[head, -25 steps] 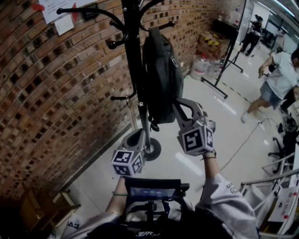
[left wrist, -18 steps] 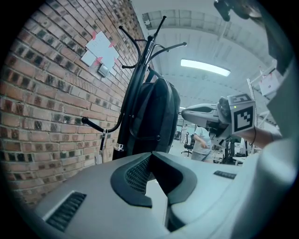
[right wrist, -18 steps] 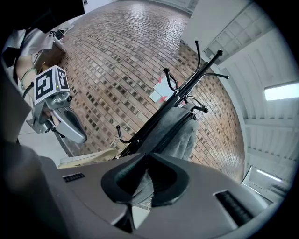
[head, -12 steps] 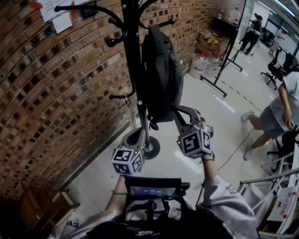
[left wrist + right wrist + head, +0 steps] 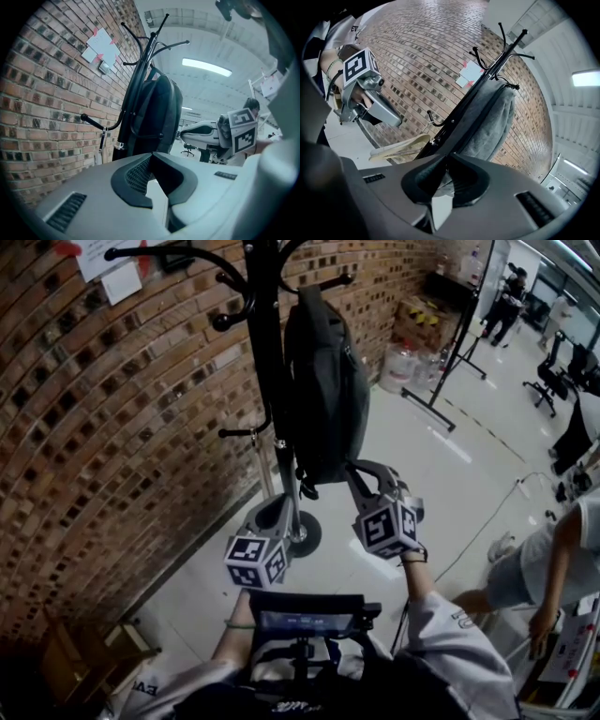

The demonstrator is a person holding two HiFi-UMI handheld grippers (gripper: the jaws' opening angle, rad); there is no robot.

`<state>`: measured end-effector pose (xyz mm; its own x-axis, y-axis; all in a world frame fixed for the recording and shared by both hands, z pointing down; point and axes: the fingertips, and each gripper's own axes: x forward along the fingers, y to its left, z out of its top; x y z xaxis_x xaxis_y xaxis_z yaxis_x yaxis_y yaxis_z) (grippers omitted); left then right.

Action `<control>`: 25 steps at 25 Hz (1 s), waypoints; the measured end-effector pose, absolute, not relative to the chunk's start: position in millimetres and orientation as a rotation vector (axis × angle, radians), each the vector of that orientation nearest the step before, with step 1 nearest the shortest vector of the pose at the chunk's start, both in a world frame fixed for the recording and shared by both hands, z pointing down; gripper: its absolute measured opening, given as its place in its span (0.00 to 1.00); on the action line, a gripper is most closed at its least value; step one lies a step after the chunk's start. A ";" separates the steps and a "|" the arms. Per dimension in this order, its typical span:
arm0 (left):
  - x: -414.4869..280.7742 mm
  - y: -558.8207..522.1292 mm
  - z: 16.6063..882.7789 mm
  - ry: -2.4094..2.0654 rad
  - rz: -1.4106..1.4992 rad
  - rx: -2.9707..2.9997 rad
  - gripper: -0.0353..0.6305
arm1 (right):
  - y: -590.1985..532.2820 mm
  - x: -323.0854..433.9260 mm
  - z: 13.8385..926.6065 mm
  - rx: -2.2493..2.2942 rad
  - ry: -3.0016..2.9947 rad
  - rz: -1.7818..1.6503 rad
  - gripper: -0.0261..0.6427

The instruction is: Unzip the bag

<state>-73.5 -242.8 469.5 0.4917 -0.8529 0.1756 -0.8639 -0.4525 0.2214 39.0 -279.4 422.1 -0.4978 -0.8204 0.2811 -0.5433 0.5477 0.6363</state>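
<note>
Dark grey bag (image 5: 323, 381) hangs upright from an upper hook of a black coat rack (image 5: 265, 352). It sits close against the pole, its bottom well above the pale floor (image 5: 412, 456). Brick wall (image 5: 122, 427) stands just behind the rack, with paper sheets (image 5: 108, 268) pinned high on it. No view shows whether the zip is open or closed.

Right gripper (image 5: 353, 468) reaches up to the bag's lower right corner, its tips at the fabric. In the right gripper view the jaws are drawn together at the tips, and the bag rises just beyond them alongside the pole. A sliver of grey shows in the gap behind the tips. Whether a zip pull is caught there is too small to tell.

Left gripper (image 5: 274, 510) sits lower and to the left, just beside the pole and above the rack's round base (image 5: 305, 538). It is clear of the bag. In the left gripper view the jaws are pressed together with nothing between them. Bag and pole stand ahead, and the other gripper is off to the right.

Background: a water jug (image 5: 401, 371) and cardboard boxes (image 5: 422, 329) against the far wall. A person (image 5: 539, 568) bends over at the right edge.
</note>
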 end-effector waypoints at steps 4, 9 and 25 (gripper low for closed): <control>-75.2 -246.2 472.1 -1.453 0.059 2.456 0.06 | -283.3 38.3 432.0 1.100 -2.221 -0.615 0.07; -74.1 -250.4 473.4 -1.443 0.061 2.459 0.06 | -287.5 40.0 449.9 1.089 -2.203 -0.572 0.08; -68.7 -257.1 476.6 -1.421 0.058 2.446 0.06 | -269.3 42.4 472.0 1.265 -2.496 -0.158 0.11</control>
<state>-68.7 -257.1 476.6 0.5071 -0.8410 0.1886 -0.8535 -0.4596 0.2456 42.4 -269.3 472.0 -0.5472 -0.7998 0.2468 -0.7622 0.5980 0.2479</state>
